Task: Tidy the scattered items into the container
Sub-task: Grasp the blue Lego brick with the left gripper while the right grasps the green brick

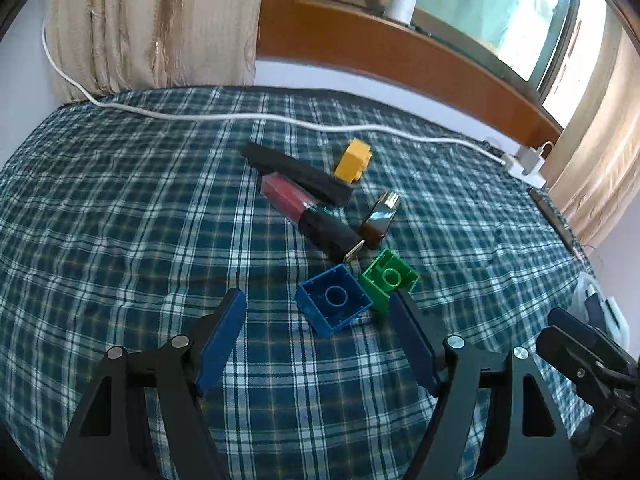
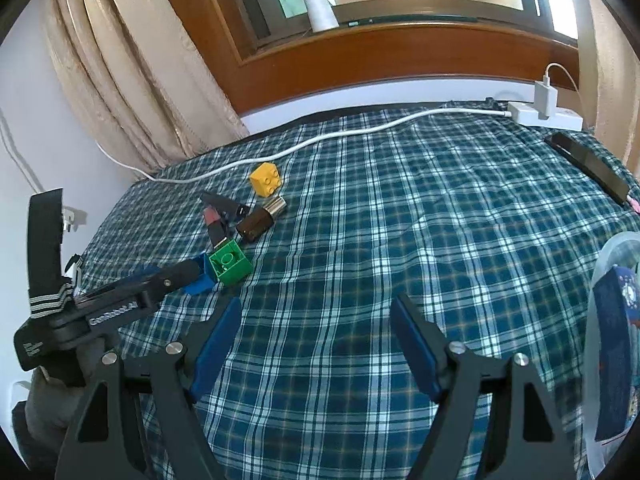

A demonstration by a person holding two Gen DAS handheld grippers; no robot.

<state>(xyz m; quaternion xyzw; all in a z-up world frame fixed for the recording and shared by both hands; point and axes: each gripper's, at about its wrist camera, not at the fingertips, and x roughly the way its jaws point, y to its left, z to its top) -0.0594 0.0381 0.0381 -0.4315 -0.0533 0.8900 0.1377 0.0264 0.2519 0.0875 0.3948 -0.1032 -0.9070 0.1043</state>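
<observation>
Scattered items lie on a plaid cloth: a blue brick (image 1: 334, 305), a green brick (image 1: 389, 279), a yellow brick (image 1: 353, 160), a red-and-black tube (image 1: 310, 216), a long black case (image 1: 294, 173) and a small brown bottle (image 1: 381, 220). My left gripper (image 1: 320, 340) is open, its tips just short of the blue brick, which lies hollow side up. My right gripper (image 2: 316, 336) is open and empty over bare cloth. A clear container (image 2: 612, 320) at the right edge holds a dark blue box. The green brick (image 2: 230, 264) and yellow brick (image 2: 266, 179) also show in the right wrist view.
A white cable (image 1: 280, 120) runs across the back of the cloth to a power strip (image 2: 544, 114) with a charger. A black phone (image 2: 592, 166) lies at the far right. Curtains (image 2: 132, 80) and a wooden window sill (image 2: 380, 56) with a white cup stand behind.
</observation>
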